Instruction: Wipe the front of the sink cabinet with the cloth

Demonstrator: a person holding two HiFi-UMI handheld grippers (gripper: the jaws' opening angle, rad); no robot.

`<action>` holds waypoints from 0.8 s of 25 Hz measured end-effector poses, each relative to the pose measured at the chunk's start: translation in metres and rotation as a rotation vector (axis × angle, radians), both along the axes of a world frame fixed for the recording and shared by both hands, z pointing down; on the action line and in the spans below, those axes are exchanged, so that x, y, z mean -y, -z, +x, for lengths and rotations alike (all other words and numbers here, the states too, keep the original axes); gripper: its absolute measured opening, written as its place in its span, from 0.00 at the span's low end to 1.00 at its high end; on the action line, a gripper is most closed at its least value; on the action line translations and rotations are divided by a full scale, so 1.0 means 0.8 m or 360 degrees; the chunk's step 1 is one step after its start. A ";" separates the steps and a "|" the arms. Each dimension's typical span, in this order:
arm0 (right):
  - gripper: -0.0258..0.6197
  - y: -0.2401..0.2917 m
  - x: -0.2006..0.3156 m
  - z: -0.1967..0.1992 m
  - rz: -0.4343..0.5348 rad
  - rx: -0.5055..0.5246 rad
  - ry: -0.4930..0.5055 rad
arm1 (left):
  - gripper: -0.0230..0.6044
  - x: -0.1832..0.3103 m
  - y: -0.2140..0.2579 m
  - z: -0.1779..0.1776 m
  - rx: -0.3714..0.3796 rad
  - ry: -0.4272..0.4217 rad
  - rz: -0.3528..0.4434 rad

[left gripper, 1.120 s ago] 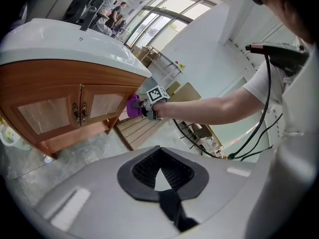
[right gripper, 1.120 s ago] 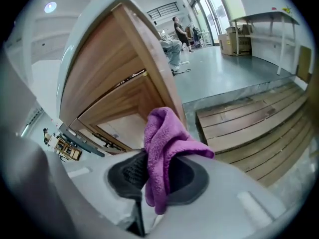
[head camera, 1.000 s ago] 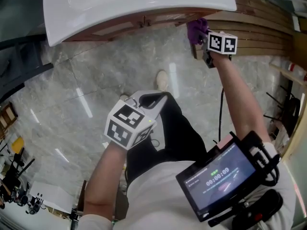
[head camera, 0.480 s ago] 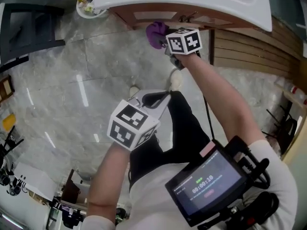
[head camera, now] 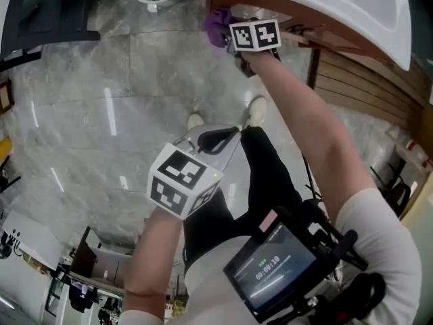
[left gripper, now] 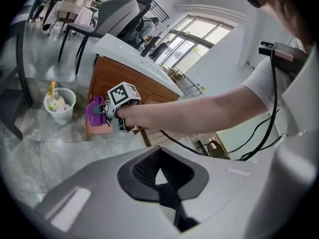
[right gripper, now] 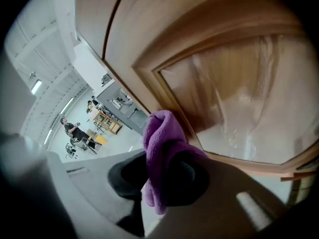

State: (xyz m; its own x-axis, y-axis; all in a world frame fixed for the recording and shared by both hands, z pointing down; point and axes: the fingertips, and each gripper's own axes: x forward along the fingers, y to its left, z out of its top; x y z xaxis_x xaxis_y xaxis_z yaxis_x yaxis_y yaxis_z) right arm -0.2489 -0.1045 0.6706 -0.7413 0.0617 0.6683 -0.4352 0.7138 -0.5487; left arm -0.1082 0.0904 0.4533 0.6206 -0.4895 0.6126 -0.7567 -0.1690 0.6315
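Clamped on a bunched purple cloth (right gripper: 160, 133), the jaws of the right gripper (right gripper: 162, 180) hold its free fold against the wooden front of the sink cabinet (right gripper: 124, 39), on the frame at one corner of a recessed door panel (right gripper: 239, 98); the left gripper view places this contact near the end of the cabinet front closest to a waste basket (left gripper: 60, 106), under the overhang of the white basin (head camera: 338, 9). The left gripper (head camera: 215, 141) hangs idle over the floor (head camera: 88, 107), well apart from the cabinet, its jaws together with nothing between them. The step in hand looks like a wiping pass across the door, and much of the front probably remains to be covered, though the panel's sheen does not tell which parts are done. To do it well, the person should turn the gripper so a broad face of cloth, not the jaw tips, meets the wood, press lightly and evenly, and run overlapping strokes from edge to edge, working the fold into the groove round the panel and into its corners; the grip must be firm enough that the dragging cloth does not slip out
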 end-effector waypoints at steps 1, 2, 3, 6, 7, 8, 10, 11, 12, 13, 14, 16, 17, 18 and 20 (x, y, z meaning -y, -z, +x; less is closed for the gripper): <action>0.15 -0.002 0.003 0.002 -0.0006 -0.0003 -0.0019 | 0.05 -0.001 -0.002 -0.002 -0.0005 0.0000 0.0000; 0.15 -0.003 0.005 0.005 -0.0007 -0.0006 -0.0035 | 0.05 -0.002 -0.005 -0.004 -0.0008 -0.0004 0.0000; 0.15 -0.004 0.009 0.009 -0.0006 -0.0008 -0.0053 | 0.05 -0.001 -0.007 -0.004 -0.0009 -0.0012 0.0001; 0.15 -0.003 0.027 0.034 -0.0003 -0.0006 -0.0153 | 0.05 0.005 -0.010 0.002 -0.0020 -0.0065 0.0006; 0.15 -0.002 0.034 0.046 -0.0004 -0.0003 -0.0183 | 0.05 0.008 -0.010 0.007 -0.0024 -0.0085 0.0007; 0.15 0.001 0.041 0.058 -0.0001 0.0001 -0.0200 | 0.05 0.010 -0.010 0.013 -0.0025 -0.0104 0.0007; 0.15 0.008 0.051 0.083 0.0005 0.0008 -0.0217 | 0.05 0.017 -0.008 0.025 -0.0028 -0.0135 0.0009; 0.15 0.012 0.055 0.096 0.0004 0.0016 -0.0233 | 0.05 0.020 -0.007 0.032 -0.0032 -0.0151 0.0010; 0.15 0.016 0.060 0.109 0.0001 0.0025 -0.0255 | 0.05 0.023 -0.006 0.037 -0.0036 -0.0169 0.0011; 0.15 0.019 0.066 0.121 -0.0002 0.0032 -0.0278 | 0.05 0.026 -0.006 0.043 -0.0040 -0.0189 0.0011; 0.15 0.022 0.071 0.132 -0.0005 0.0038 -0.0297 | 0.05 0.029 -0.005 0.049 -0.0043 -0.0210 0.0010; 0.15 0.025 0.080 0.155 -0.0013 0.0046 -0.0326 | 0.05 0.036 -0.005 0.063 -0.0046 -0.0253 0.0011; 0.15 0.028 0.086 0.168 -0.0019 0.0050 -0.0339 | 0.05 0.040 -0.004 0.072 -0.0046 -0.0275 0.0012; 0.15 0.030 0.091 0.181 -0.0027 0.0056 -0.0352 | 0.05 0.043 -0.004 0.081 -0.0045 -0.0295 0.0012; 0.15 0.035 0.101 0.202 -0.0049 0.0077 -0.0377 | 0.05 0.049 -0.004 0.098 -0.0045 -0.0326 0.0009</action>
